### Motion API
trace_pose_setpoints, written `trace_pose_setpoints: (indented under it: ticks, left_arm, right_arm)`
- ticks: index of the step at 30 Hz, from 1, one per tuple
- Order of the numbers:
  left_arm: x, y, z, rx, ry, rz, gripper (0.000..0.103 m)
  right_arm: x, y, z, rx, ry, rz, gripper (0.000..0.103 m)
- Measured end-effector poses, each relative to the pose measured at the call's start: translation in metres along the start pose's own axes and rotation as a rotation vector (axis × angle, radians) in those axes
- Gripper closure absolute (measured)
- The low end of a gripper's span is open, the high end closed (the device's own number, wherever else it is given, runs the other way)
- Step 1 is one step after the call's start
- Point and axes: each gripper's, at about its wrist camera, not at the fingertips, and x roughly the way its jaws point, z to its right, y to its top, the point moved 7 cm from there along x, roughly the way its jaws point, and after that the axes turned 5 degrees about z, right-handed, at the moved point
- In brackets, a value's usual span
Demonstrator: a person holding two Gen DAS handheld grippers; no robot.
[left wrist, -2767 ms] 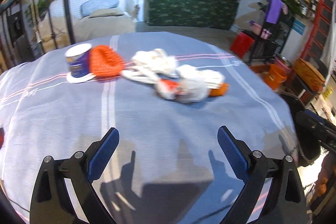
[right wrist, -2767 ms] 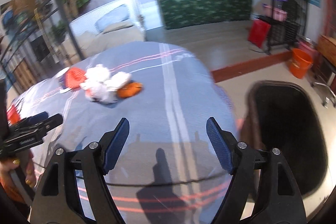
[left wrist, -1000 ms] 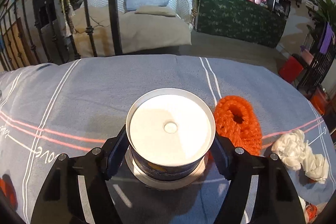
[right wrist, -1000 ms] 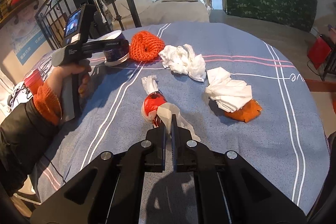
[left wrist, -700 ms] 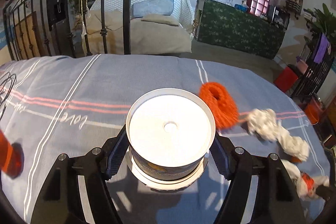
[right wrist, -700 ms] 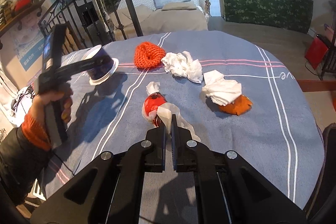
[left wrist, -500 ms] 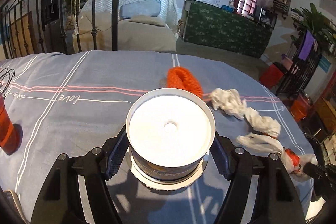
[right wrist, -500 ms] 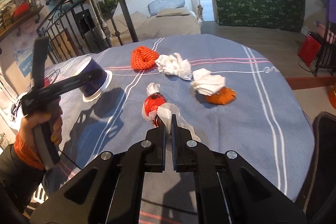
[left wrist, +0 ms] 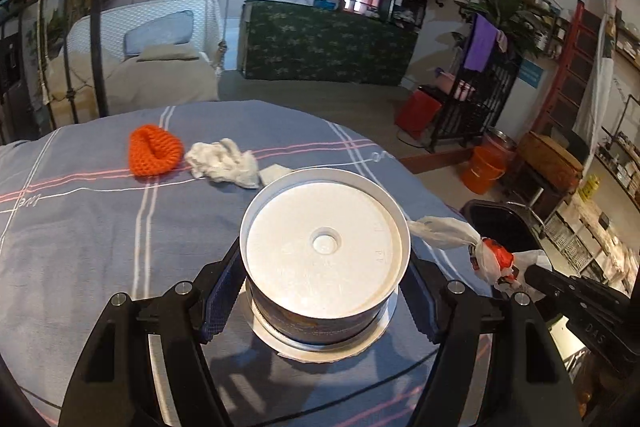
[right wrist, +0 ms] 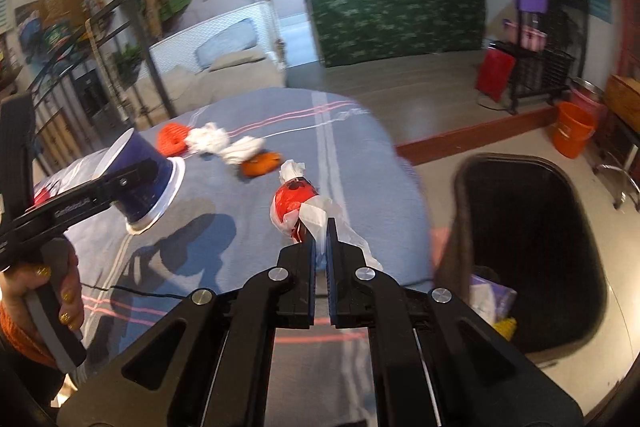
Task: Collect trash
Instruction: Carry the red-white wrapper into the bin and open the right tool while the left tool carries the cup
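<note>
The right gripper (right wrist: 321,239) pinches the light, crinkly red-and-white plastic bag (right wrist: 298,205) by its loose neck, likely slippery; the left gripper (left wrist: 324,291) clamps the stiff, upturned blue paper cup (left wrist: 324,255).

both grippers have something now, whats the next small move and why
Probably carry the right gripper sideways until it is over the black bin, then open it. It is shut on the tail of the red and white wrapper, which hangs above the table edge, short of the bin. The left gripper's cup would follow.
</note>
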Motion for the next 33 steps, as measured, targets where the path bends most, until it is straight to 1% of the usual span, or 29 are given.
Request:
trace_pose_setpoints:
  ticks: [3, 8, 10, 15, 20, 24, 33]
  left_arm:
    - [0.007, -0.001, 0.030, 0.051, -0.058, -0.003, 0.033]
    - [0.019, -0.010, 0.077, 0.100, -0.141, -0.024, 0.033]
    - [0.021, -0.014, 0.093, 0.125, -0.161, -0.025, 0.033]
    - [0.029, -0.021, 0.126, 0.168, -0.218, -0.041, 0.033]
    - [0.035, -0.031, 0.150, 0.197, -0.259, -0.066, 0.033]
    - [0.042, -0.040, 0.167, 0.228, -0.283, -0.087, 0.033]
    - [0.049, -0.057, 0.192, 0.265, -0.321, -0.132, 0.033]
  right_arm:
    - [-0.014, -0.003, 0.034, 0.049, -0.068, 0.018, 0.098]
    - [-0.030, -0.011, 0.088, 0.127, -0.177, 0.035, 0.098]
    - [-0.035, -0.014, 0.107, 0.148, -0.221, 0.040, 0.098]
    - [-0.042, -0.023, 0.143, 0.199, -0.288, 0.042, 0.098]
    - [-0.041, -0.029, 0.167, 0.220, -0.331, 0.034, 0.098]
    - [-0.028, -0.034, 0.185, 0.244, -0.355, 0.008, 0.098]
    - [0.001, -0.052, 0.205, 0.274, -0.381, -0.050, 0.097]
